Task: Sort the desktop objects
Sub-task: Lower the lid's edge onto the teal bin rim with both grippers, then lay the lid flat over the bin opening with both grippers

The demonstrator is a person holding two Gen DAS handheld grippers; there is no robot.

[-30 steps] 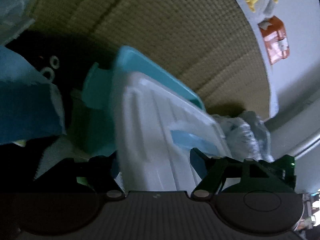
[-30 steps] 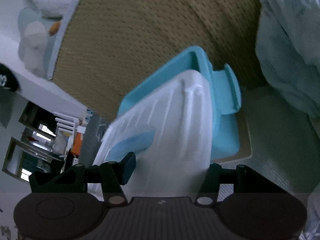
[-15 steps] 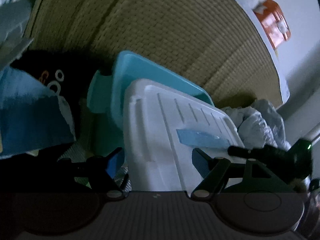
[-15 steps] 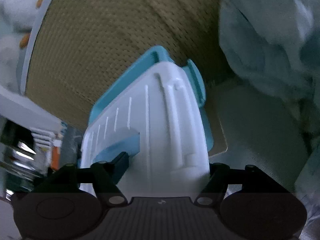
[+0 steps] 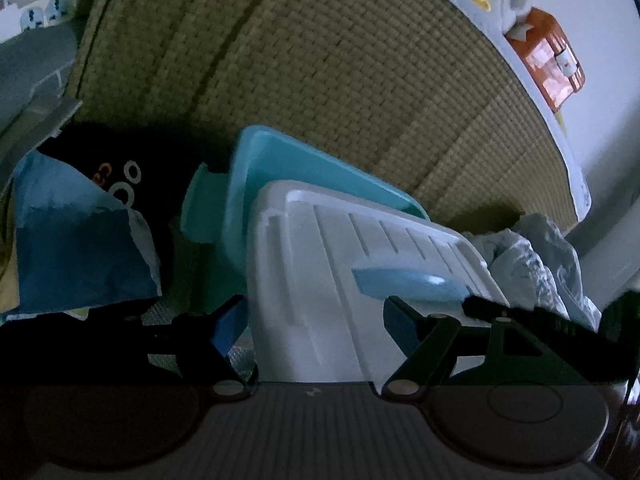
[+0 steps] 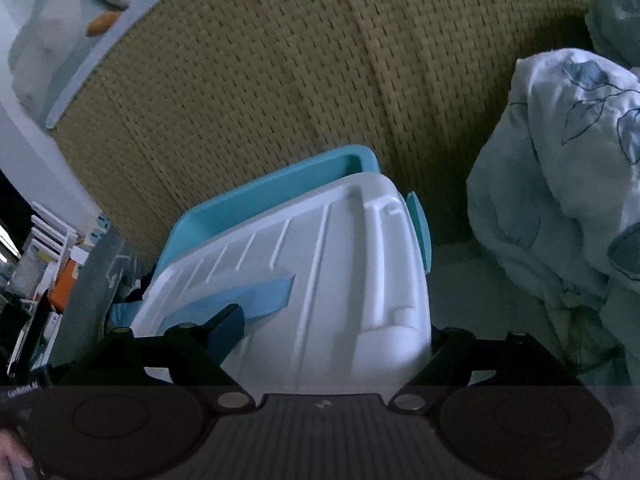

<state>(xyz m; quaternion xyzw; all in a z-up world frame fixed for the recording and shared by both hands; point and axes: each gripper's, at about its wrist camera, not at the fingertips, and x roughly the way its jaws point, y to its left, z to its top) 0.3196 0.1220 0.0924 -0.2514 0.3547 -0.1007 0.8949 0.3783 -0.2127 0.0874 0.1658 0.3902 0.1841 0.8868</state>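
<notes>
Two grippers closed in on one white lid [image 5: 340, 264] from its opposite ends on a woven mat [image 5: 320, 60]. The lid, ribbed and fitted with a blue handle [image 5: 408, 284], lay over the near part of a teal box [image 5: 280, 160], whose far rim showed beyond it. Whether the lid sat flush on the box could not be told.

The left gripper [image 5: 314, 318] straddled the lid's left end, one blue pad just beside the edge and the other finger over the top near the handle. Whether those pads pressed on the plastic could not be told.

The right gripper [image 6: 332, 328] straddled the lid's right end. Its jaws had just been opening and stood spread, with the lid between them: one finger was over the handle side and the other was just clear of the right edge.

Left of the box lay a blue paper [image 5: 80, 252] and a black item [image 5: 128, 176] marked with small rings. A pale flowered cloth [image 6: 560, 180] was heaped to the right. An orange case [image 5: 548, 64] sat far off, past the mat's far right edge.
</notes>
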